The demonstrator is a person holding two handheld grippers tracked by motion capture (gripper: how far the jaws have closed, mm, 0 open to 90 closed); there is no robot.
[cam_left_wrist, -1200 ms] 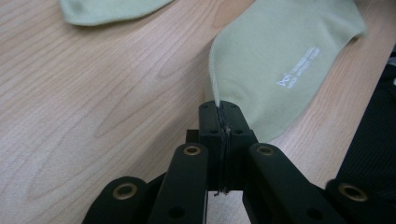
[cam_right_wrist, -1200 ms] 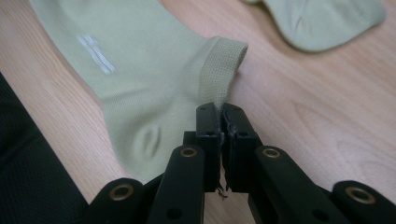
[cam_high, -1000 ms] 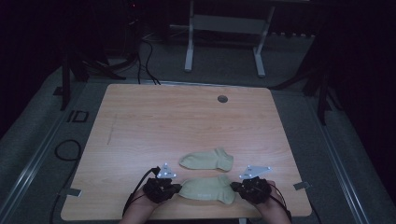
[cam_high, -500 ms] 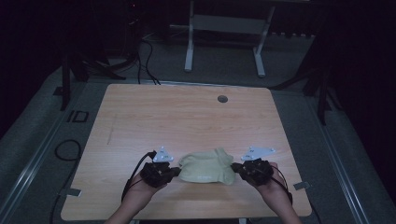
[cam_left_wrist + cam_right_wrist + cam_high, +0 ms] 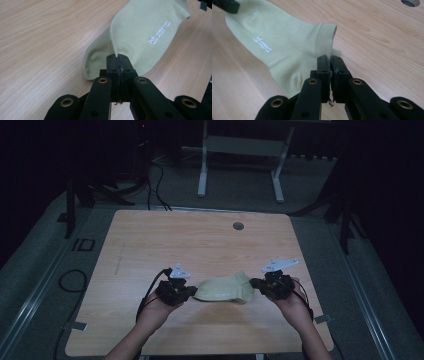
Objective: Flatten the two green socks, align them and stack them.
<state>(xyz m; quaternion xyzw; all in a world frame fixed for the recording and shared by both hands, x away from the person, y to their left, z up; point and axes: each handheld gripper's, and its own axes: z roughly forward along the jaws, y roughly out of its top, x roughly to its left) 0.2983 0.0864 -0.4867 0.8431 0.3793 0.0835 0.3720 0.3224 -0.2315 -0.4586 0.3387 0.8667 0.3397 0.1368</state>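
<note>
A pale green sock with white lettering hangs stretched between my two grippers, low over the near part of the wooden table. My left gripper is shut on its toe-side edge, jaws pressed together. My right gripper is shut on the edge by the ribbed cuff, jaws closed. A second sock of the same colour lies under it on the table. Its toe and a sliver of it stick out.
A round cable hole sits in the far middle of the table. Beyond the far edge stand white desk legs and cables on a dark floor. Bare wood lies to the left, right and far side of the socks.
Both grippers have carried the held sock away from the person and onto the second sock, which lay by itself farther up the table a second ago. It now covers most of that sock.
</note>
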